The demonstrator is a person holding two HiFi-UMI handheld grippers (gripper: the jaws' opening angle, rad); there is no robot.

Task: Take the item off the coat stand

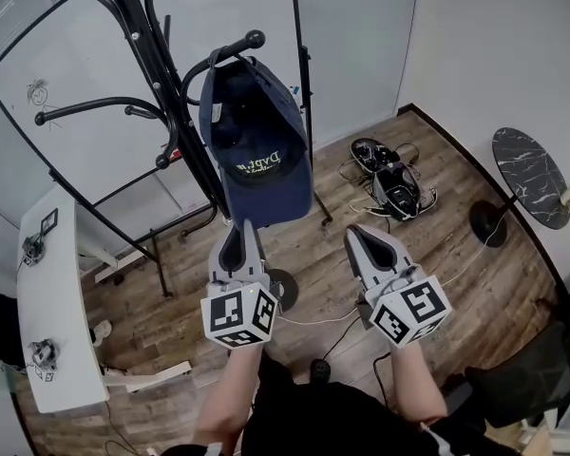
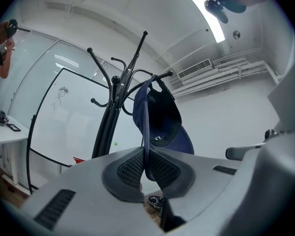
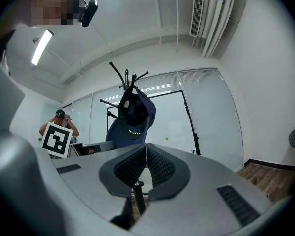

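- Our left claw [image 1: 237, 228] is pinched tight on the brim edge of the navy fabric baseball cap [image 1: 256, 141]. The right claw [image 1: 363, 233] hangs just beside it, jaws together on nothing.
- We judge the grip made and the lift not yet done. The cap hangs high on one curved arm of the black metal coat stand [image 1: 142, 46].
- What is left, as we read it, is to raise the cap over the arm's knobbed tip [image 1: 255, 38] and draw it clear.
- The stand's other arms crowd the left side, and a thin black pole [image 1: 299, 74] runs just behind the cap, so either could snag it.
- Below, on the wooden floor [image 1: 294, 245], lies a tangle of black devices and cables [image 1: 389, 183].
- Farther out stand a long white surface [image 1: 62, 321] at left and a round dark marbled surface [image 1: 532, 179] at right.
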